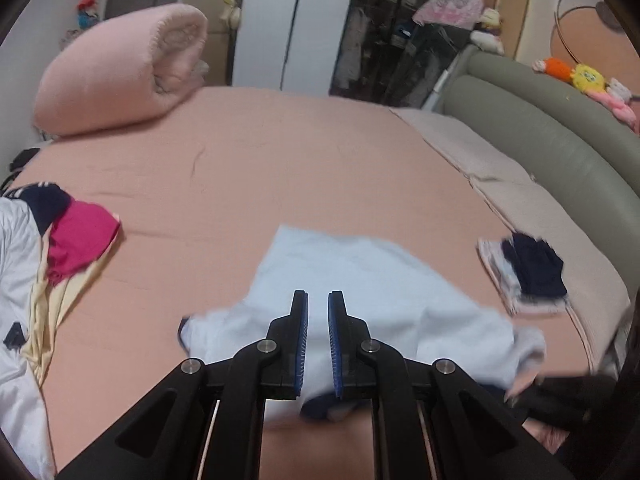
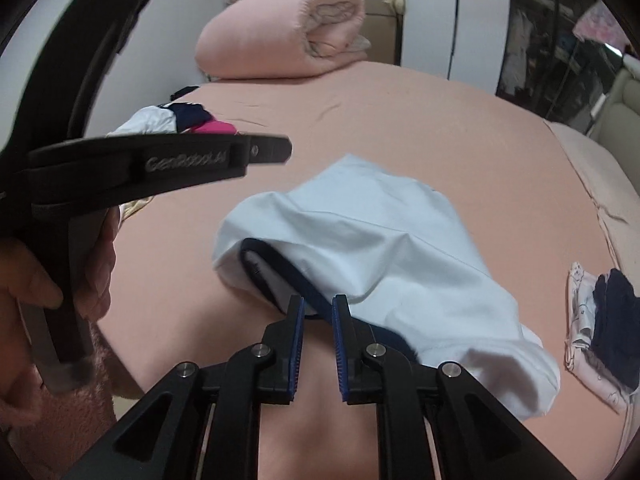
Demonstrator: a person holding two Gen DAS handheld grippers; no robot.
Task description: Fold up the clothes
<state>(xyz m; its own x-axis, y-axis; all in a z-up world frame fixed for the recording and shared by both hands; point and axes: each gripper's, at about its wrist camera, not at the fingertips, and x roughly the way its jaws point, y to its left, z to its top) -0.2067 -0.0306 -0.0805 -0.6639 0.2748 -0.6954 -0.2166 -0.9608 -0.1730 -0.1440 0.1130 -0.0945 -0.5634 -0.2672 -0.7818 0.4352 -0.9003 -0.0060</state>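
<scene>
Your left gripper (image 1: 318, 300) and right gripper (image 2: 318, 304) are matte black linkages with round silver pivot screws and blue ribbed pads (image 2: 297, 340). At the right-wrist view's left edge, your fluffy pink sleeve (image 2: 60, 420) shows; raised "GenRobot.AI" lettering marks the casing.

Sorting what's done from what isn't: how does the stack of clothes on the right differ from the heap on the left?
The right stack lies flat and squared, a dark item on a pale one; the left heap is crumpled and sprawling. The heap looks larger and mixes white, magenta, navy and cream. Both rest on the pink bed.
</scene>
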